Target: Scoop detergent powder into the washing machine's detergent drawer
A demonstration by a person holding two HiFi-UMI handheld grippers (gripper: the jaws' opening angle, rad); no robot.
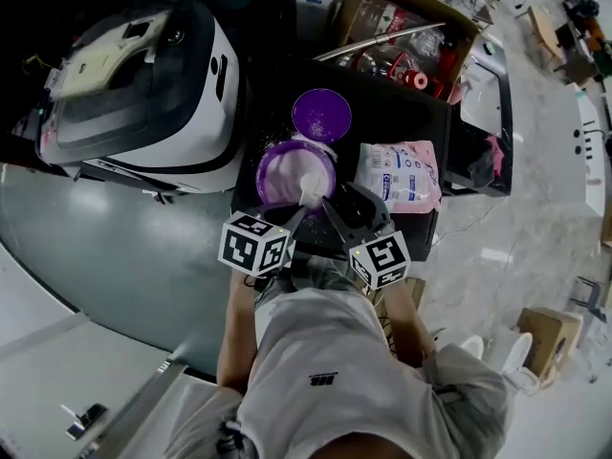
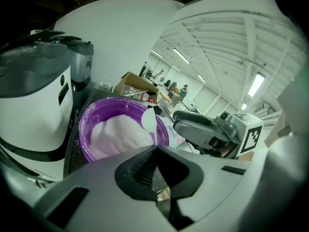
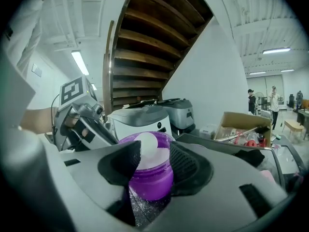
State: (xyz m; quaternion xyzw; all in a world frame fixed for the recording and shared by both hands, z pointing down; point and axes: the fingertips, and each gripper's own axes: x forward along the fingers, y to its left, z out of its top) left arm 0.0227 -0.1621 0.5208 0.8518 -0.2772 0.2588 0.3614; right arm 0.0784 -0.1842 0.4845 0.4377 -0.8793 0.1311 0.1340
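Tub (image 1: pixel 271 178): purple, open, full of loose powder (image 2: pixel 116 132). Stands at front left of tabletop (image 1: pixel 402 113), its wall clasped by right gripper (image 3: pixel 155 161).
Spoon (image 2: pixel 148 121): probably light and stiff. Thin handle pinched in left gripper (image 2: pixel 155 151); a load would likely spill if tilted.

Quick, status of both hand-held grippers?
Left hand-held gripper: closed on the white scoop handle.
Right hand-held gripper: closed on the purple powder tub.
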